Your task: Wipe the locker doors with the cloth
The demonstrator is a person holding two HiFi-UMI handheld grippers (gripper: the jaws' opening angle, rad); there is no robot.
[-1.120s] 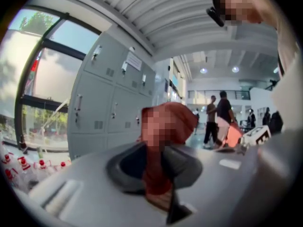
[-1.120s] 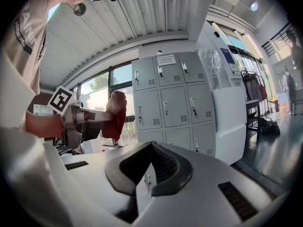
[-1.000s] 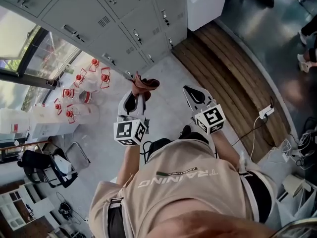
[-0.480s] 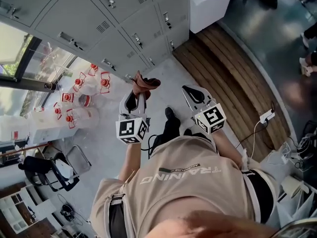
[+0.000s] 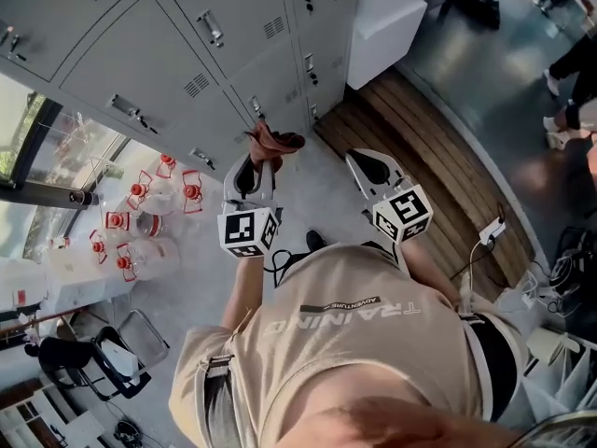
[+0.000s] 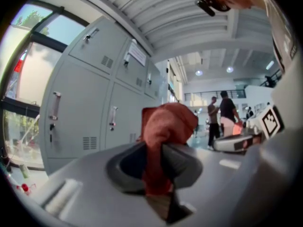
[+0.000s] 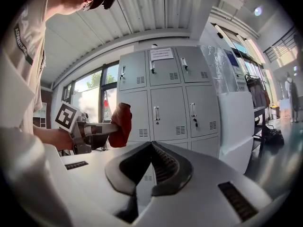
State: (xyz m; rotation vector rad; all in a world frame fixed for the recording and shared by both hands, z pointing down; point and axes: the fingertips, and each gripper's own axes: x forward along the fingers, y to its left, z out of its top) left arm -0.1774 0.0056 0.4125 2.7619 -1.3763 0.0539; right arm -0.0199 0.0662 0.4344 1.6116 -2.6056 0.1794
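One cloth [image 6: 166,124] in left claw [image 6: 154,150] | right gripper view: right claw [image 7: 151,146] closed

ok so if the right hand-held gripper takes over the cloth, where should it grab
Probably the bunched top of the cloth, which stands free beyond the left hand-held gripper; the lower part is pinched in its jaws. Come from the right side, with the right hand-held gripper first opened from shut.

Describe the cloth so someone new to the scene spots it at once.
Start at the grey lockers along the wall. Just in front of them, the left claw is shut on the cloth: bunched and rust-red, unlike the empty right claw beside it.
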